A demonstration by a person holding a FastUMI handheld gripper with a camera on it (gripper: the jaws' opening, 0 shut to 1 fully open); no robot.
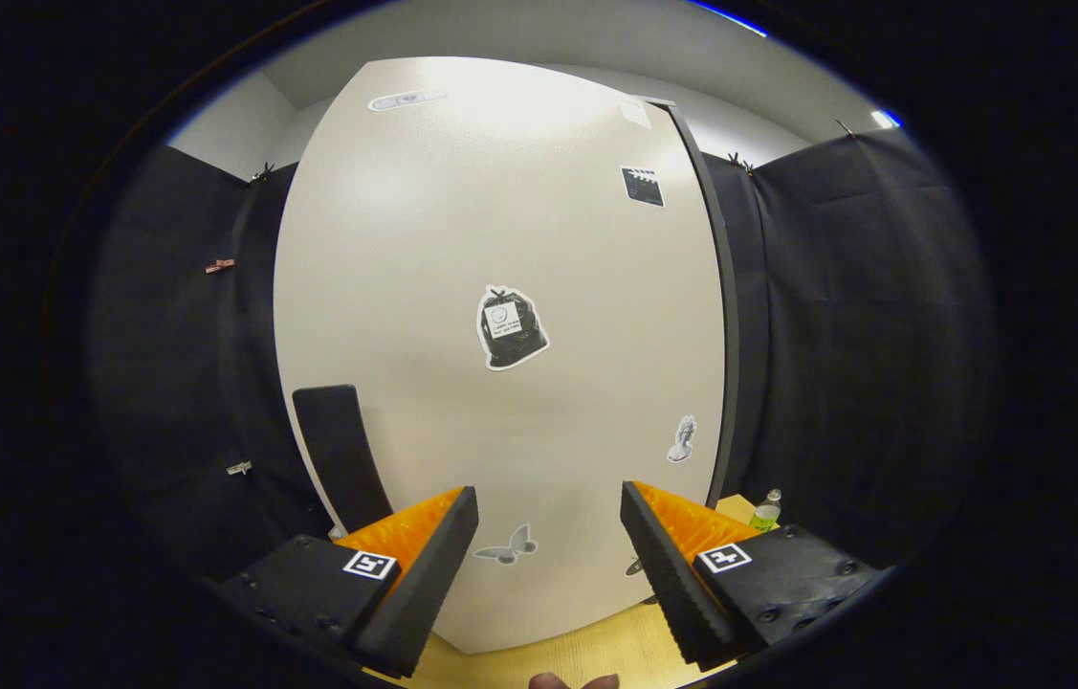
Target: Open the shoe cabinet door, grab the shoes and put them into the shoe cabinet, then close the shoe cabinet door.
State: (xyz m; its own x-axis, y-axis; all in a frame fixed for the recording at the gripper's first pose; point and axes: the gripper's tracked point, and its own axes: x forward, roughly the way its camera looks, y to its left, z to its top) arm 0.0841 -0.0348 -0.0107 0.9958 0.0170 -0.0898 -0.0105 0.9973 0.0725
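Facing the smooth, stickered shoe cabinet door (500,383), claw (548,565) spread, gripping nothing

Booth walls: black cloth (864,344) hangs on both sides of the frame, left and right, pinned up with small clips along its upper edge. Above the cloth, pale grey room wall and ceiling (596,38) visible across the top of the frame. Small bright light patch (886,118) at upper right. Floor: light wood surface (558,651) at lower centre. Green-labelled plastic bottle (766,512) stands on it at lower right, close to the cloth.
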